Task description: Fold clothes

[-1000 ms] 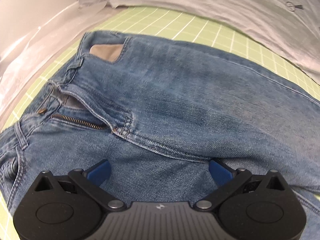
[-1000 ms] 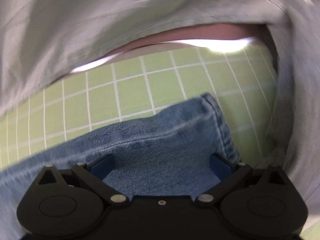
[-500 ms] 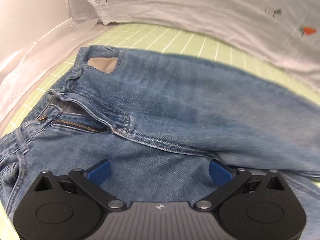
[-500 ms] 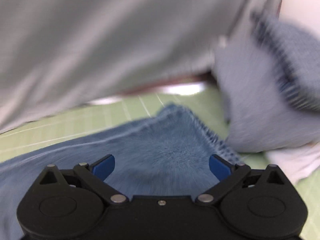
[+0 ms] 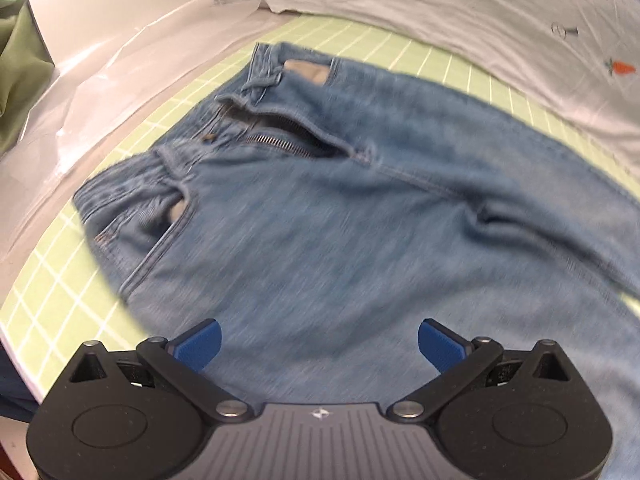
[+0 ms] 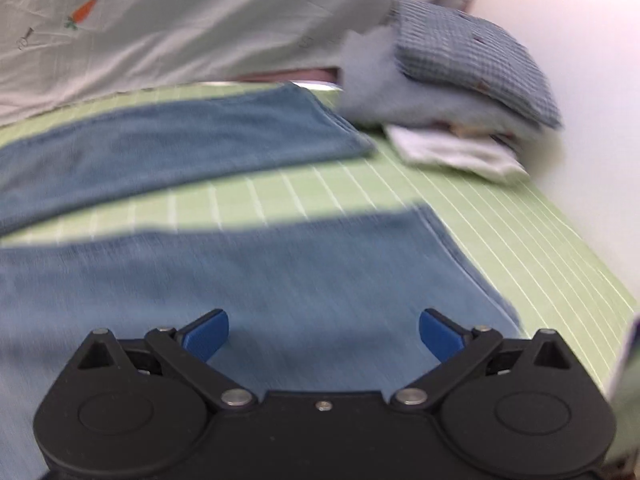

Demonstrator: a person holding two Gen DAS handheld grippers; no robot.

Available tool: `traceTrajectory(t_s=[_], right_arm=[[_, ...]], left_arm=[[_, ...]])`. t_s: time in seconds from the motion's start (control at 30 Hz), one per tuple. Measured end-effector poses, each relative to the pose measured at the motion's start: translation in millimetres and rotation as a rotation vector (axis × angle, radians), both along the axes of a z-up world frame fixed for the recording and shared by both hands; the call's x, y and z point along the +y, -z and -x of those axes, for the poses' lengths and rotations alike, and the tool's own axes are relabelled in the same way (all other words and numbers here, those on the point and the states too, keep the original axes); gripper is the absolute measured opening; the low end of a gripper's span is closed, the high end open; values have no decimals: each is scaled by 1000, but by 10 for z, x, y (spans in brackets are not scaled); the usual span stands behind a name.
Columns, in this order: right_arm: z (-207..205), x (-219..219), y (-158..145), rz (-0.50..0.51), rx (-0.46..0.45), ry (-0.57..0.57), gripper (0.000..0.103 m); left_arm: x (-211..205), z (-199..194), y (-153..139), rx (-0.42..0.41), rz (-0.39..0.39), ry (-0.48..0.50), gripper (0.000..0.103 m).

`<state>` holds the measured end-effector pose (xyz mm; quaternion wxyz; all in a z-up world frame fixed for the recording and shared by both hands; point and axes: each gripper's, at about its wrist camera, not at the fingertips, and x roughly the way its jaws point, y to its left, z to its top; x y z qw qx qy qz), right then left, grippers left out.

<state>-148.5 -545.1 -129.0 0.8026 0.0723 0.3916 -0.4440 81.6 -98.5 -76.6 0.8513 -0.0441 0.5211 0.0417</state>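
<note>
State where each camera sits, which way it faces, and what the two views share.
Left wrist: on the left gripper, above the jeans, facing their waistband and open zipper; only its open blue fingers show.
Right wrist: on the right gripper, over the leg ends, facing the folded stack; open fingers only.
Shared: jeans, green grid mat, white carrot-print garment.

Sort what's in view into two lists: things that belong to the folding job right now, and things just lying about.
Part of the job:
- jeans, spread on the green grid mat, both legs apart
- left gripper, open over the jeans
- right gripper, open over one leg

Lying about:
- white carrot-print garment
- stack of folded clothes
- clear plastic sheet
</note>
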Motion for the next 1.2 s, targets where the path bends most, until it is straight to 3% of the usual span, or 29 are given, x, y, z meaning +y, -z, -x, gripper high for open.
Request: traceTrajectory(t_s=[0.17,0.27,0.33,0.37,0.4,0.5,0.6,0.77,0.8,0.97,1.07,1.2], right_arm=[[460,-267,65,-1,-19,163,103],[554,-454,123,-18,-23,201,101],[604,-575,163,-30,-24,221,87],[625,-616,160,-39,-45,214,74],[607,-631,142,-37,-48,201,48],[480,-630,70,-3,-14,142,21],[229,-386,27,137,82,-25,19],[-37,96,206,329,269,-370,24],[-45,126,220,335,279,-389,24],[132,-83,145,331,270,-242,17],[366,-348,87,335,263,-97,26],[814,-697,-35,214,102,126,33]], left_arm=[[43,72,81,22,-1,5,103],[8,91,80,20,7,-1,103],[-23,110,70,19,12,-5,103],[-38,119,65,19,14,-6,103],[-51,127,58,20,14,-8,103],[-94,156,37,24,11,-10,103],[-158,192,23,35,5,-2,103],[-254,225,30,60,12,9,103],[-268,226,35,63,15,11,103],[-329,235,49,61,10,22,103],[-322,241,52,61,15,18,103],[-289,247,44,62,17,6,103]])
